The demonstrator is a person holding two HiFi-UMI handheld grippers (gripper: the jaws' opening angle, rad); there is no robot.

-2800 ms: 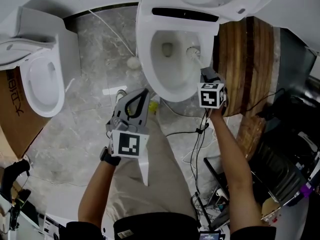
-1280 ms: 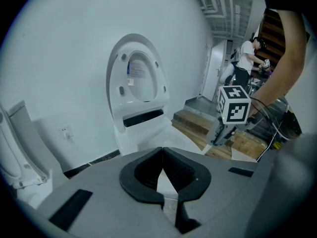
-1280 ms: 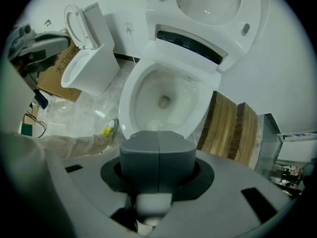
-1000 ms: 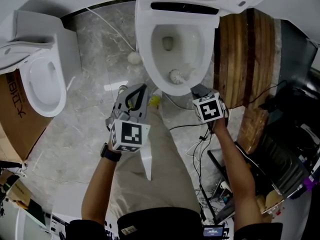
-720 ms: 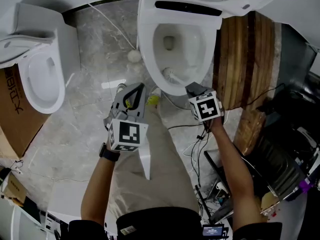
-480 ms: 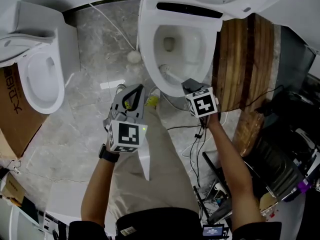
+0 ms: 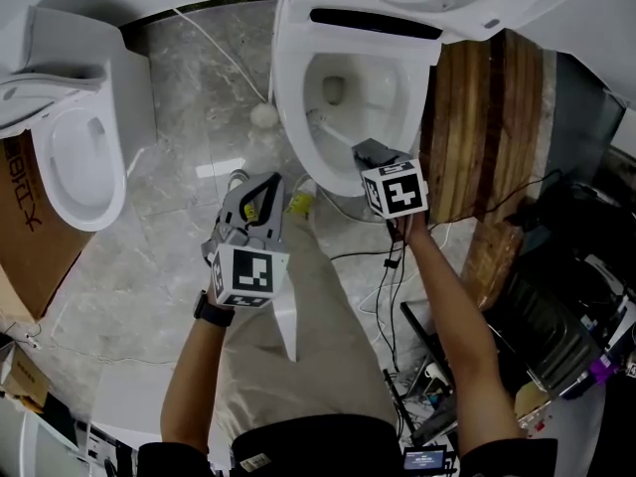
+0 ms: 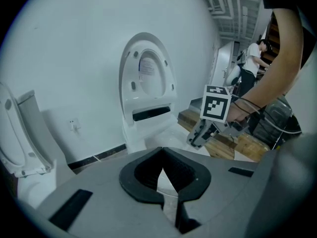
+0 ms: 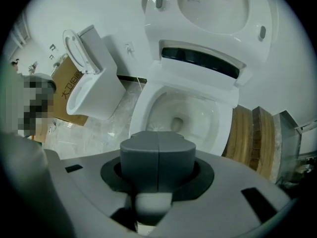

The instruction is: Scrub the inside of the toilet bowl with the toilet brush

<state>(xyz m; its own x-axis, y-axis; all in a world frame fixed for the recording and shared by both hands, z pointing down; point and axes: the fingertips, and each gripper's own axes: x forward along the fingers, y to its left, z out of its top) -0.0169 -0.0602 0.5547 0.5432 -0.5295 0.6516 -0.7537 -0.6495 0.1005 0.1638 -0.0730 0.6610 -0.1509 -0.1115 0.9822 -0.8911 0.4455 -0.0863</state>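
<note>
The white toilet bowl (image 7: pixel 383 92) stands open at the top of the head view, lid raised. My right gripper (image 7: pixel 366 154) hangs over the bowl's front rim, shut on the toilet brush handle. The white brush head (image 7: pixel 316 120) lies against the bowl's left inner wall. In the right gripper view the jaws of the right gripper (image 9: pixel 158 144) stand pressed together above the handle, with the bowl (image 9: pixel 198 114) beyond. My left gripper (image 7: pixel 270 184) hangs over the floor left of the bowl, shut and empty. Its joined tips (image 8: pixel 161 153) show in the left gripper view.
A second white toilet (image 7: pixel 75 142) stands at the left beside a cardboard box (image 7: pixel 18 229). A wooden platform (image 7: pixel 489 117) flanks the bowl's right side. Cables (image 7: pixel 396 296) and dark equipment (image 7: pixel 556 331) crowd the floor at the right. A small white round object (image 7: pixel 262 115) lies on the marble floor.
The brush head has swept from the bowl's right side round the front to its left inner wall. My right gripper moved left with it. The left gripper barely shifted.
</note>
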